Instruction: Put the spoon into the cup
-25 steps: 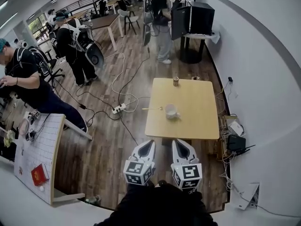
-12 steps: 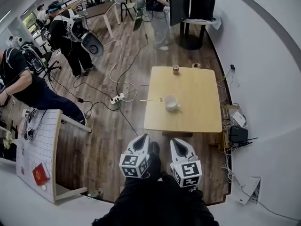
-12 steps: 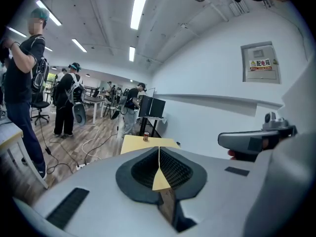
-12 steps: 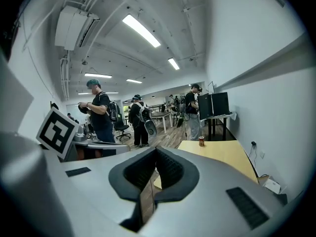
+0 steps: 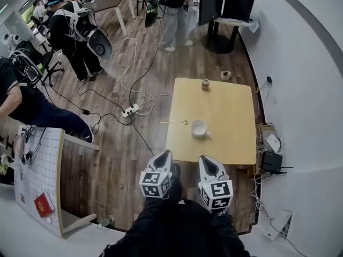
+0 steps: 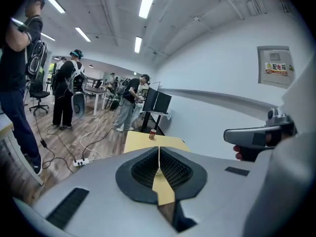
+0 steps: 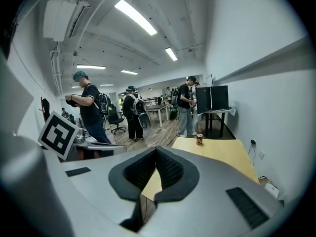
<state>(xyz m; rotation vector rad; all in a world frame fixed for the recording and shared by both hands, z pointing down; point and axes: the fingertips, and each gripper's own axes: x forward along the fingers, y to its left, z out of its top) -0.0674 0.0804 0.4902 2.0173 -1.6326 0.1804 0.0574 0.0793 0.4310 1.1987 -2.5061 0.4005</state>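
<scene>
Task not begun, by the look of it; spoon (image 5: 174, 123) lies flat on the table (image 5: 225, 143), bowl end just beside the cup (image 5: 199, 128), handle pointing toward the table's left edge in the head view; cup upright, white, nothing in it that I can make out; a small can (image 5: 205, 84) stands well apart near the far edge

Left gripper (image 5: 164, 155) and right gripper (image 5: 206, 159) hang side by side short of the table's near edge, well apart from spoon and cup; each pair of jaws pressed together, nothing between them

All left to do, I judge: reach in, part one pair of jaws, take the spoon, lift it, set it in the cup
</scene>
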